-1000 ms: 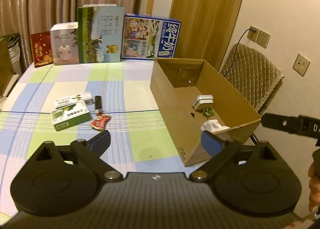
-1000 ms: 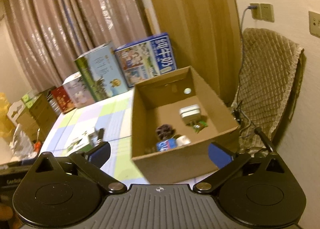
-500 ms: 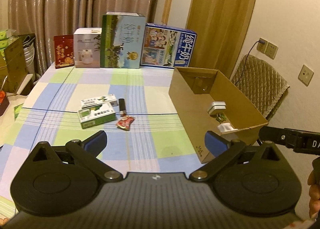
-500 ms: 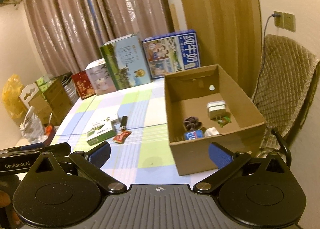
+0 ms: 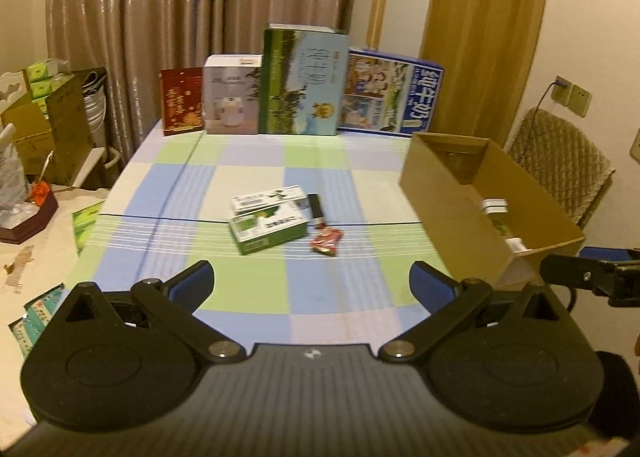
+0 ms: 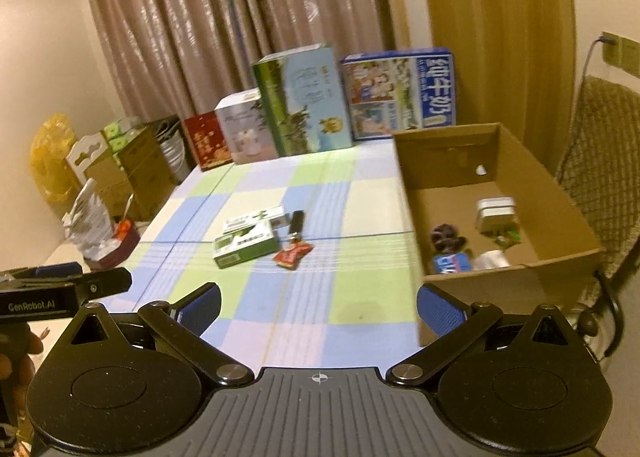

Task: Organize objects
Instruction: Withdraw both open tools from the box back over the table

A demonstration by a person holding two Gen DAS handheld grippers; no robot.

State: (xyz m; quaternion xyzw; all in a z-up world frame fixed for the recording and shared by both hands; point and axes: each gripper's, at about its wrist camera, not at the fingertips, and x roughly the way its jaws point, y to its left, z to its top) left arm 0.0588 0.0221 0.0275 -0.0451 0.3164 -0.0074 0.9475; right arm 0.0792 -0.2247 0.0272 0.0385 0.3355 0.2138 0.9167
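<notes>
Left wrist view: I've pulled back, my left gripper (image 5: 310, 287) and right gripper (image 6: 318, 307) both spread, empty. Green box (image 5: 269, 228), white box (image 5: 270, 197), black stick (image 5: 315, 210), red packet (image 5: 327, 241) remain mid-table, unsorted. Cardboard box (image 6: 568, 217) right holds adapter (image 6: 495, 211), dark thing (image 6: 446, 236), blue item (image 6: 452, 262).

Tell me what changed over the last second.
Both grippers pulled back from the cardboard box, so more of the table shows. The left gripper and right gripper stayed open and empty. The green boxes, black stick and red packet did not move.
</notes>
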